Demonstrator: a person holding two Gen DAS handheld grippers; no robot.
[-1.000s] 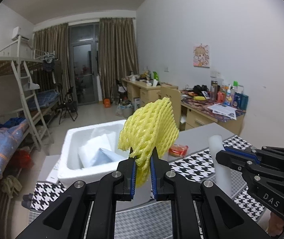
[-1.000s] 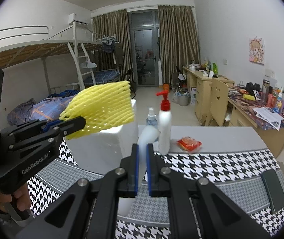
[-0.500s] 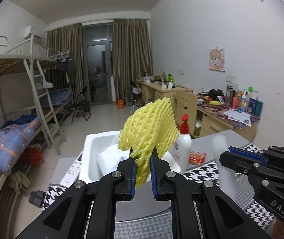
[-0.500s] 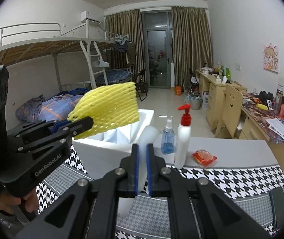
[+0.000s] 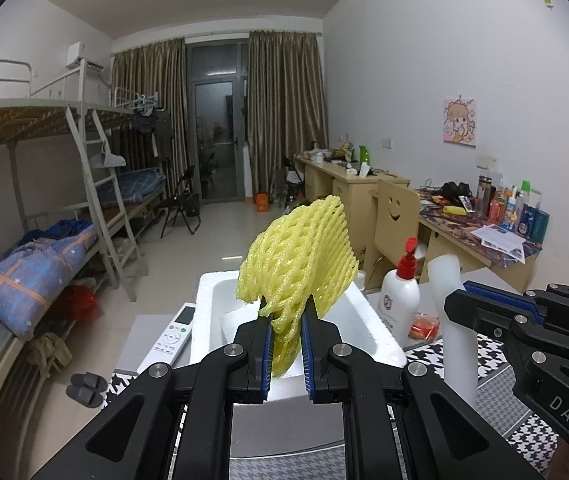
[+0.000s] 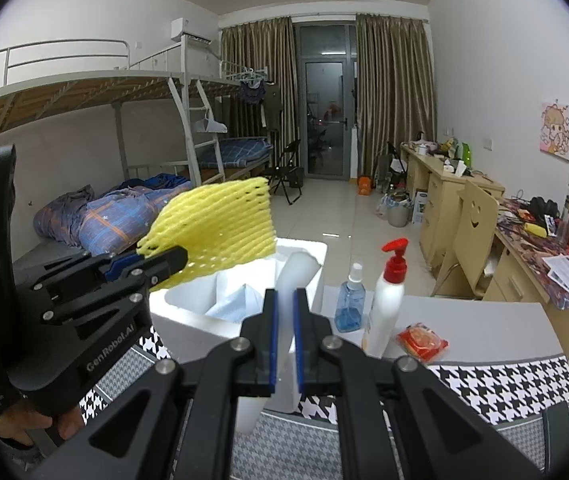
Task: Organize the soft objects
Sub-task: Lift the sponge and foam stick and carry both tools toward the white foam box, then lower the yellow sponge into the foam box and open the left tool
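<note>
The left tongs (image 5: pixel 286 322) are clamped on a yellow foam net (image 5: pixel 298 256), held up over the white foam box (image 5: pixel 368 320) on the bench (image 6: pixel 480 324). The right tongs (image 6: pixel 283 314) pinch a white foam tube (image 6: pixel 298 270) just beside the box's near wall. Some pale padding already lies inside the box (what exactly is unclear). Neither held piece is stowed yet, so dropping both in seems to be what is left.

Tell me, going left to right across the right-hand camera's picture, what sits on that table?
White foam box → blue spray bottle → white pump bottle with red top → red packet.
</note>
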